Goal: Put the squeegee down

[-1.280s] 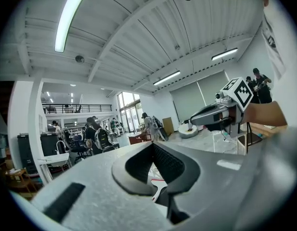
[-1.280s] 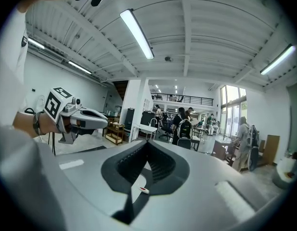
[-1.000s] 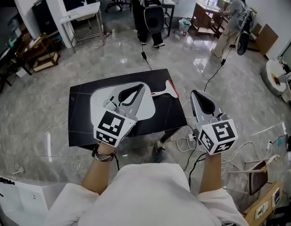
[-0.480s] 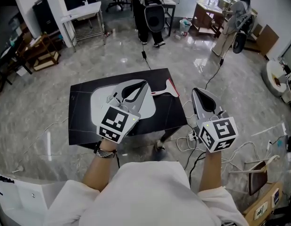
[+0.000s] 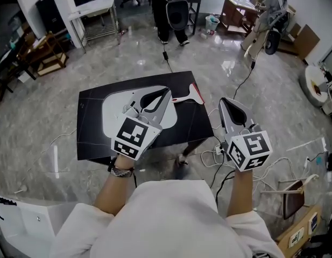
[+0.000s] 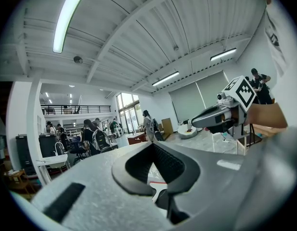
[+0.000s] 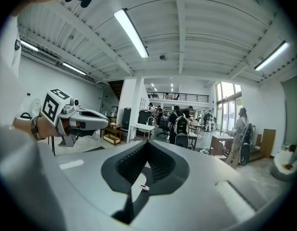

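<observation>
Grey marbled floor runs all round a low black table, which carries a pale sheet at about 9 o'clock of its centre; over that sheet hangs the left gripper, jaws pressed together at the tips with nothing between them; the left gripper view shows the same shut, empty wedge. Just past its tip, at roughly 3 o'clock, the red-and-white squeegee lies flat on the tabletop near the far right edge, at 2 o'clock of the table's centre, touched by neither tool. Further right, at 3 o'clock of the squeegee and off the table, the right gripper hovers above floor cables, its jaws likewise closed on nothing. As I read it, the putting-down is already done; the squeegee rests free, so what is left seems only to draw both hands clear, if anything.
</observation>
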